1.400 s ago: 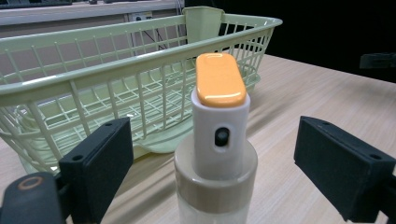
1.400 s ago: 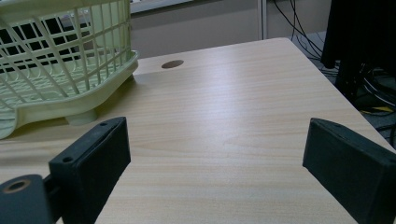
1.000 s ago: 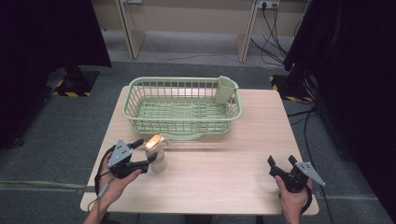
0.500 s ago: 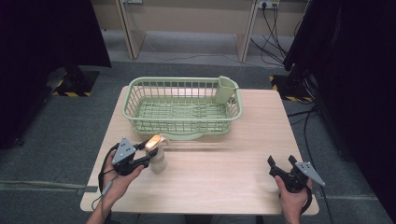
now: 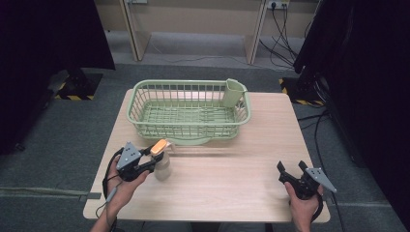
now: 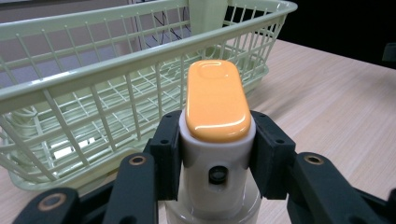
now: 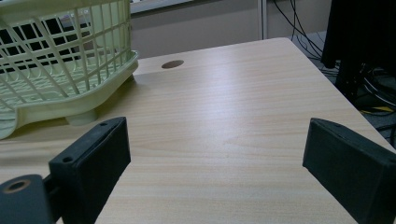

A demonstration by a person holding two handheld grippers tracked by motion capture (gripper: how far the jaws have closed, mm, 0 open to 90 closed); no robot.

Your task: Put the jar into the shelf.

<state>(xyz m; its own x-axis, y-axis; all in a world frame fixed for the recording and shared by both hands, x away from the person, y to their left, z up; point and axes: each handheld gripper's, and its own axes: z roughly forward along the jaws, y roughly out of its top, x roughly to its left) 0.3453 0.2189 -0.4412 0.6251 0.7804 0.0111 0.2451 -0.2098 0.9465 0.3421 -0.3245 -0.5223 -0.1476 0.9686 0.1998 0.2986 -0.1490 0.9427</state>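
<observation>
A light wooden table point(image 5: 227, 179) stands on grey floor. On it rest a green wire basket point(image 5: 188, 112) and, just before it, an orange-capped bottle point(image 5: 162, 162).

Pale green lattice basket point(image 5: 188, 113); white bottle point(image 6: 217, 177), orange cap point(image 6: 216, 100); light wood-grain table point(image 5: 232, 188).

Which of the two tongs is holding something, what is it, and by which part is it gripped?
The left tongs clamp the white bottle at its neck, just under the orange cap. The right tongs are open and empty.
</observation>
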